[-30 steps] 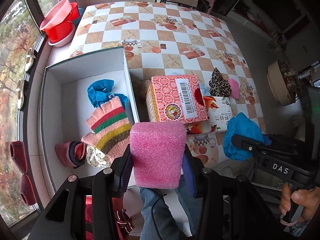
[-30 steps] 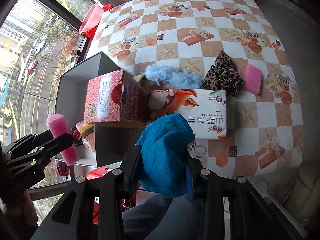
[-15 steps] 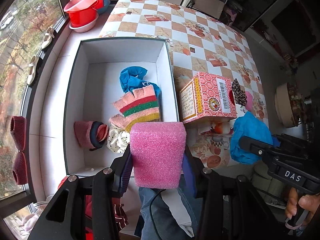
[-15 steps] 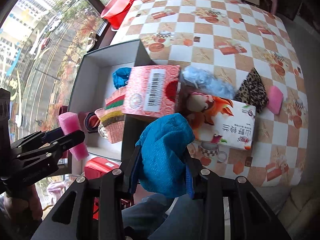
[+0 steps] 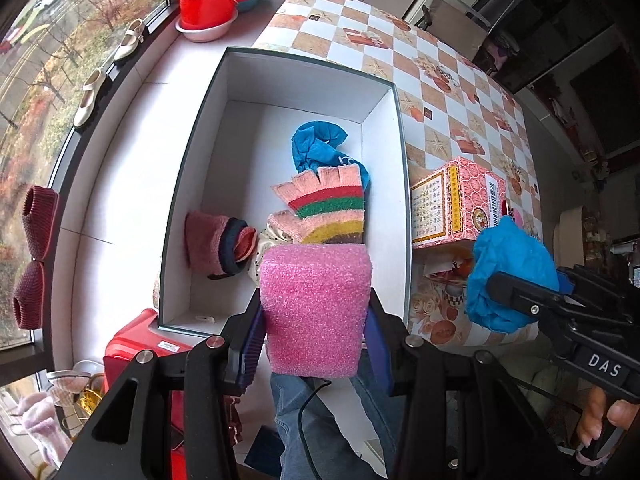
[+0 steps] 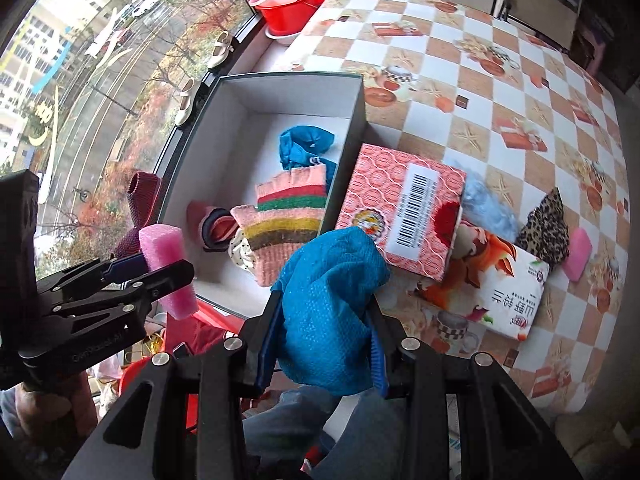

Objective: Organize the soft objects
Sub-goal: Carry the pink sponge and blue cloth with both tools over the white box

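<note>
My left gripper (image 5: 314,344) is shut on a pink foam sponge (image 5: 316,308), held above the near end of the open white box (image 5: 192,168). My right gripper (image 6: 322,344) is shut on a crumpled blue cloth (image 6: 328,304), which hangs over the table edge beside the box's near right corner. Inside the box lie a striped knit glove (image 5: 328,208), a blue cloth (image 5: 316,144), a pink rolled sock (image 5: 216,244) and a dotted white piece (image 5: 266,246). In the right wrist view the left gripper (image 6: 168,270) with its sponge (image 6: 166,268) shows at the left.
On the checkered table (image 6: 480,92) lie a pink patterned carton (image 6: 400,216), a white printed pack (image 6: 500,284), a fluffy light-blue item (image 6: 484,208), a leopard-print cloth (image 6: 546,224) and a small pink sponge (image 6: 578,254). Red and pink basins (image 5: 212,0) and shoes sit on the windowsill.
Both grippers have moved left toward the box, rolling as they went. The box now fills the middle of the left wrist view. Both grips are unchanged.
</note>
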Demonstrator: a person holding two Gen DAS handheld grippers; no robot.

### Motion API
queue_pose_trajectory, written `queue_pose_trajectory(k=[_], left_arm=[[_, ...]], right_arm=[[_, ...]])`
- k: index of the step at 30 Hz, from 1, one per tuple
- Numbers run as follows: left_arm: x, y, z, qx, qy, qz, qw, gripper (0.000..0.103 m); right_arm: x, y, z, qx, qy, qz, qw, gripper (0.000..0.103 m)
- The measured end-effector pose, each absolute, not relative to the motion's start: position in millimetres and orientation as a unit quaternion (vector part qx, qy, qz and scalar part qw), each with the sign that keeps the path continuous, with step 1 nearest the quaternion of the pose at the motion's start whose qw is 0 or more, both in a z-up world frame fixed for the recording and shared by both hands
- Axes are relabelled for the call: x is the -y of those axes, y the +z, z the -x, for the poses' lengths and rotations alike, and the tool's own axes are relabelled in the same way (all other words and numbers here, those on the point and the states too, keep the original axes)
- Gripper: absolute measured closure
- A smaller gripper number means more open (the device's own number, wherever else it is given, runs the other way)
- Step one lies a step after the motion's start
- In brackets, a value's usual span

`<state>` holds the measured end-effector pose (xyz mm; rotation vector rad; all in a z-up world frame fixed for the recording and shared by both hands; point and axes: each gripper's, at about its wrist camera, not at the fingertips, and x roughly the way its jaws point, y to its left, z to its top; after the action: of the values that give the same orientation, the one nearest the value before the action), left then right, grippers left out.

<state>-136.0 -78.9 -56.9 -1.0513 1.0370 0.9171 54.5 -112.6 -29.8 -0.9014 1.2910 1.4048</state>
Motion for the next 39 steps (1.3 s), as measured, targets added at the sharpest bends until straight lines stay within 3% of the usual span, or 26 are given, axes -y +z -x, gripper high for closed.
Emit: queue_pose_trajectory(k=[39], left_arm=[[1.2, -64.3, 152.7, -0.434, 0.448, 0.472, 0.623, 0.054]], right_arm=[[16.1, -22.1, -10.8, -0.508, 0.625, 0.389, 0.447, 0.064]])
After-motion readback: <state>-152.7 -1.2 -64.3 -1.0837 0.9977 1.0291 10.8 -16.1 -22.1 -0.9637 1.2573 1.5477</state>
